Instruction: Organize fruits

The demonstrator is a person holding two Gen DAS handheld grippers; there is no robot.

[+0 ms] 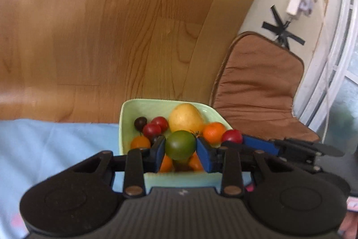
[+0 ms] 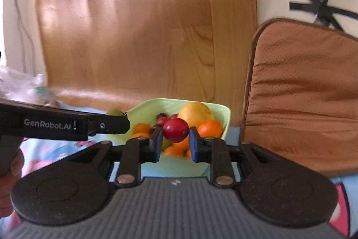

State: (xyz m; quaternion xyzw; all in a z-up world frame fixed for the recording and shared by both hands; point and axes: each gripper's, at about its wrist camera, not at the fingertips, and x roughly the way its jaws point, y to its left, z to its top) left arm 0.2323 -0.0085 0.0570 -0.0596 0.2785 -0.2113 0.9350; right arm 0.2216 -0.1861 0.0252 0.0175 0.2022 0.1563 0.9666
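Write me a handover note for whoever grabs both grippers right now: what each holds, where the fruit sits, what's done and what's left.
Left gripper: shut on the green tomato, above the near part of the green bowl.
Right gripper: shut on the red tomato, also over the bowl.
In the bowl: a yellow pear, oranges, small red tomatoes and a dark one.
Done: most fruit appears gathered in the bowl.
Left: probably set down both held tomatoes; neither is released yet. The bowl is crowded, so place them gently.
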